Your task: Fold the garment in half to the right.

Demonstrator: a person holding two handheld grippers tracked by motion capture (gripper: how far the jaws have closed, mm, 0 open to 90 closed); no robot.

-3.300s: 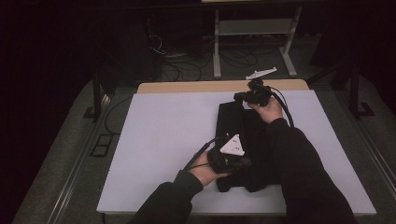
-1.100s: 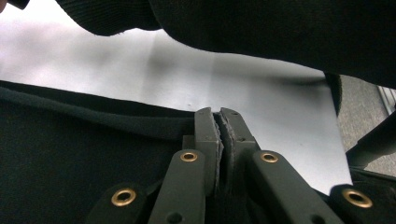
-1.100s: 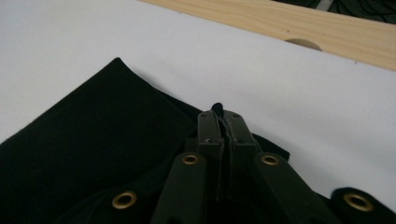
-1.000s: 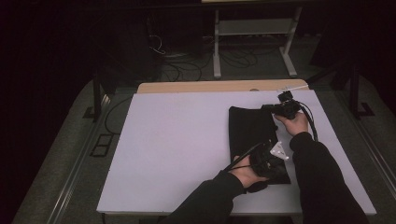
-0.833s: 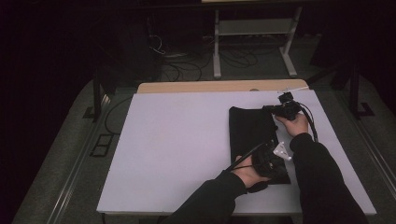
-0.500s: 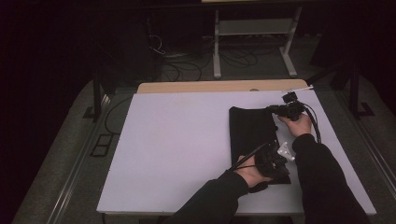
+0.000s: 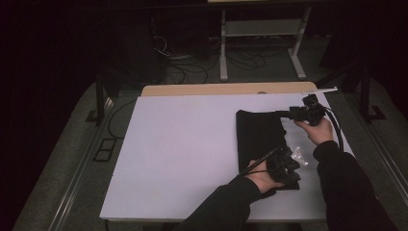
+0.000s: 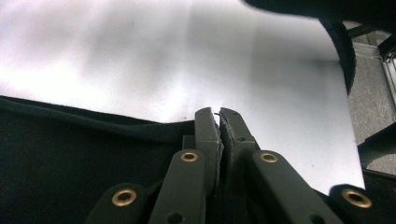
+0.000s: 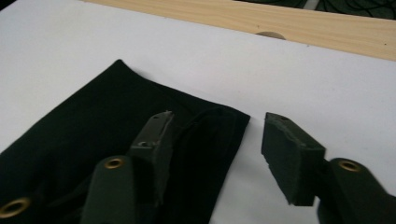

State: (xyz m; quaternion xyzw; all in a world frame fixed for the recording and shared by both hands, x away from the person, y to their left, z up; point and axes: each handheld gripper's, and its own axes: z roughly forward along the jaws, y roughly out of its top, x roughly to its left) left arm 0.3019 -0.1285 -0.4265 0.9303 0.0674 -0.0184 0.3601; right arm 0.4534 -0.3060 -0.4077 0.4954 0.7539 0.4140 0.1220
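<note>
A black cloth (image 7: 257,137) lies folded lengthways on the right part of the white table (image 7: 183,144). My left gripper (image 7: 292,173) is at the cloth's near end. In the left gripper view my left gripper (image 8: 218,114) is shut, pinching the hem of the cloth (image 8: 70,177). My right gripper (image 7: 288,114) is at the cloth's far right corner. Its jaws have just been opening. In the right gripper view my right gripper (image 9: 218,119) stands open, with the corner of the cloth (image 9: 93,130) lying loose between the pads, untouched by either.
A wooden strip (image 7: 226,89) runs along the table's far edge, with a thin white stick (image 7: 320,90) at its right end. A white metal stand (image 7: 260,29) and cables are on the floor beyond. The table's right edge is close to both hands.
Over the last second the right gripper has let go of the cloth's far corner, spread its jaws and drawn slightly to the right. The left gripper has stayed put, still shut.
</note>
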